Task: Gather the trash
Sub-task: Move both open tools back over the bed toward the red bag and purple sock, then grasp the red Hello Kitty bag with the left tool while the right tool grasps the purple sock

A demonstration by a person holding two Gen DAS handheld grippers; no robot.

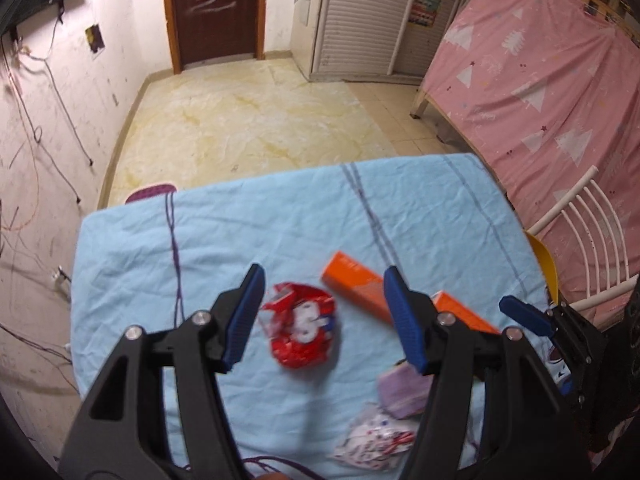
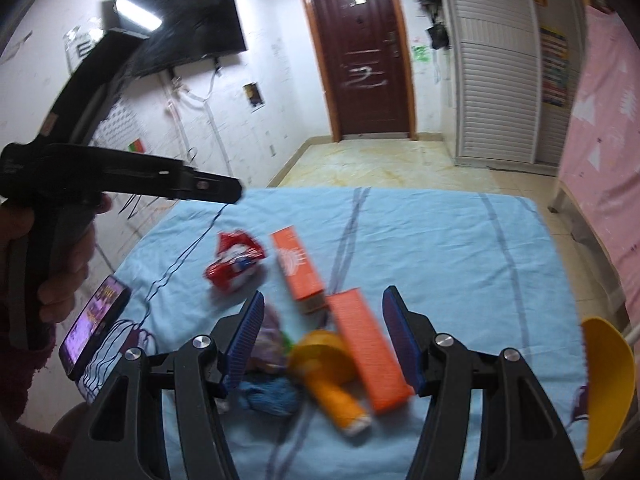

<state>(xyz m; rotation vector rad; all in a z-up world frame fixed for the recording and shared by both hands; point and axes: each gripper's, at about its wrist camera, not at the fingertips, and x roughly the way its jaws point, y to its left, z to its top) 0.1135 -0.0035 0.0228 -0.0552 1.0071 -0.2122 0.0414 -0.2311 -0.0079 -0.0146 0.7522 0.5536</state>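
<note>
A table under a light blue cloth point(image 1: 248, 232) carries the trash. In the left wrist view my left gripper point(image 1: 324, 316) hovers open above a crumpled red wrapper point(image 1: 302, 330), not touching it. An orange box point(image 1: 356, 292) lies just beyond, with a purple wrapper point(image 1: 404, 394) and a white printed wrapper point(image 1: 376, 440) nearer. In the right wrist view my right gripper point(image 2: 322, 340) is open over a pile: a second orange box point(image 2: 372, 356), a yellow-orange bottle point(image 2: 328, 376), a blue bundle point(image 2: 272, 396) and the purple wrapper point(image 2: 272, 330). The red wrapper point(image 2: 234, 260) lies further left.
A hand point(image 2: 60, 264) holds the left gripper point(image 2: 224, 190) at the left of the right wrist view. A lit phone point(image 2: 94, 332) leans at the table's left edge. A yellow seat point(image 2: 608, 392) and a white chair back point(image 1: 588, 240) stand at the right. A pink-covered bed point(image 1: 540, 80) is beyond.
</note>
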